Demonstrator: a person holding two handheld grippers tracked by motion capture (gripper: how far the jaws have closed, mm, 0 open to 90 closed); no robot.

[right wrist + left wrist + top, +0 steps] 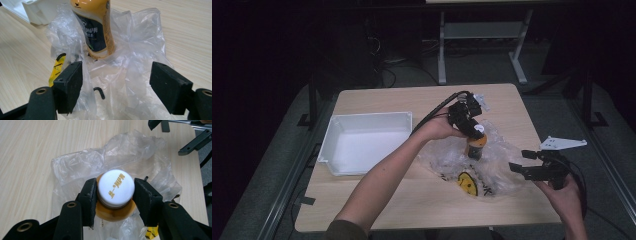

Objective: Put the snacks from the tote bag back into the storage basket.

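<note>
Tray: a white, shallow plastic tray [362, 142] sits at the left of the wooden counter [377, 200], well apart from the bottle.
Bottle look: an orange-yellow bottle [475, 146] with a dark label and a white ribbed cap [115, 187] printed with gold characters.
Bottle place: right of centre on the counter, standing in a crumpled clear plastic bag [502, 165].
Bottle axis: upright, long axis vertical, cap up.
Left gripper: the left gripper [469, 125] comes down on the bottle from above; its pads sit against both sides of the cap, jaws about half closed and gripping it.
Bag: the film bunches round the bottle's base; a yellow print shows on its near side.
Right gripper: the right gripper [518, 170] hovers near the right edge, level, pointing left at the bag; its jaws stand wide apart with loose film between them, nothing pinched.
In the way: the bag folds lie between the right gripper and the bottle.
</note>
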